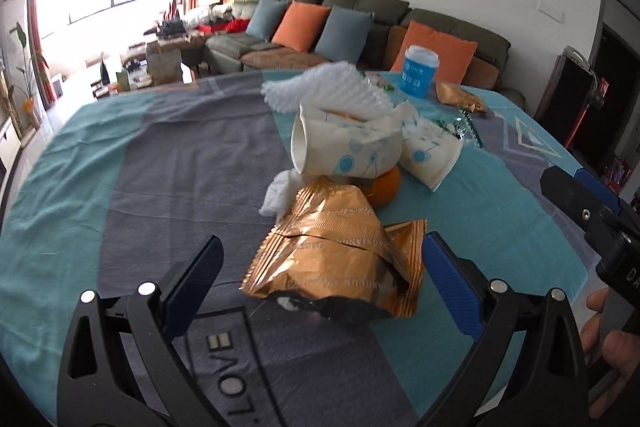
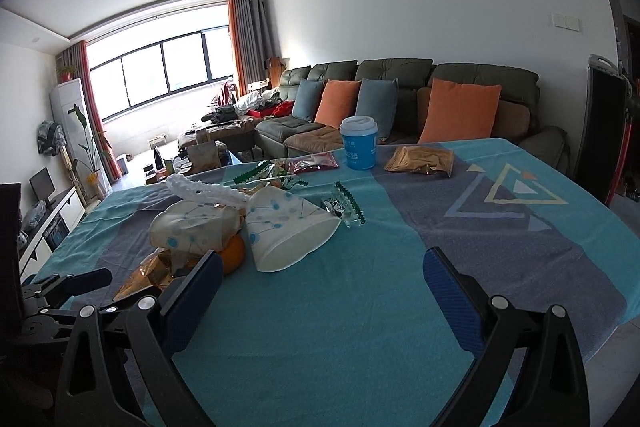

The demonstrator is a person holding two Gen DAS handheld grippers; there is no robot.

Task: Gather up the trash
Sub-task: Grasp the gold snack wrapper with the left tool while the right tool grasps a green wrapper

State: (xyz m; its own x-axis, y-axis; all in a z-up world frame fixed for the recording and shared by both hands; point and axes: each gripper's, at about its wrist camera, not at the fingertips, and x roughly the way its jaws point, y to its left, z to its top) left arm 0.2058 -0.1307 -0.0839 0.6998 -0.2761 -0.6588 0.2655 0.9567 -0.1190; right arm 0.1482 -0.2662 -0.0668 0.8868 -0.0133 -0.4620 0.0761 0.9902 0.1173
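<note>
Left wrist view: left tool (image 1: 322,259) spread wide, gold wrapper (image 1: 340,255) between fingers, ungripped. Risk: crinkled foil slips out on closing, nudging cups (image 1: 348,147) behind.

Right wrist view: right tool (image 2: 323,273) released, empty above surface (image 2: 360,307); cup (image 2: 288,231) ahead-left.
</note>
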